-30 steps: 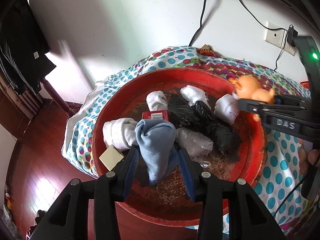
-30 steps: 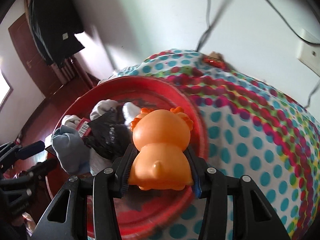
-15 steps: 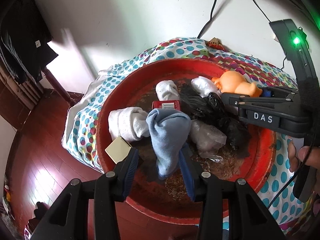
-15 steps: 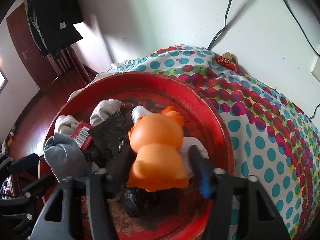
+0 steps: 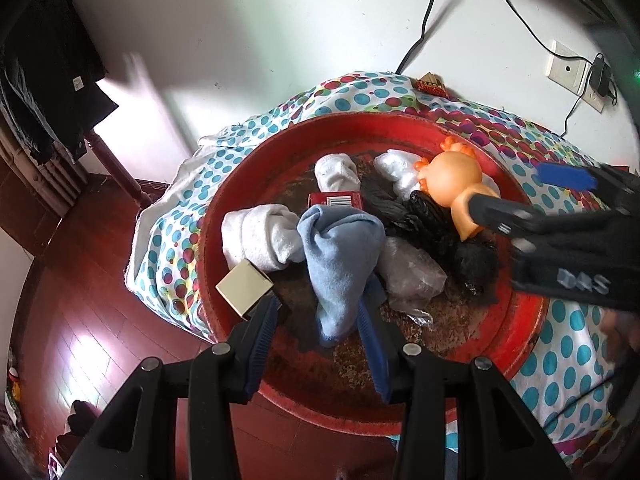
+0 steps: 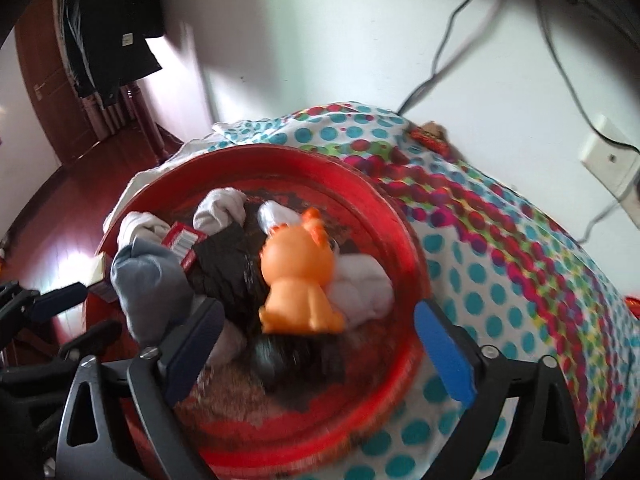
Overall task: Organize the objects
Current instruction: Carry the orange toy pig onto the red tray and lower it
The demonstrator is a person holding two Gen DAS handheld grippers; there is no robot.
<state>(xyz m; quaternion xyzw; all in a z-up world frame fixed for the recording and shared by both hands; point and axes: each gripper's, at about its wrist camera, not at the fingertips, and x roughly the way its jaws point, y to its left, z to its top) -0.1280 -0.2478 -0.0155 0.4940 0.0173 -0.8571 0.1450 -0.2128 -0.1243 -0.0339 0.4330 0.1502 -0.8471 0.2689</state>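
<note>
Now the right gripper (image 6: 320, 352) has its fingers spread wide, nothing between them; the orange toy (image 6: 298, 280) sits free in the red tray (image 6: 384, 216), on the black bags (image 6: 232, 264). Nearer the tray's front rim, the left gripper (image 5: 320, 320) also stands open around the blue sock (image 5: 340, 256), which leans on one finger.

White letters "DAS", blurred, mark the black body of the right tongs (image 5: 560, 188); a barcode on the red packet (image 5: 335, 201) is too small to read.
</note>
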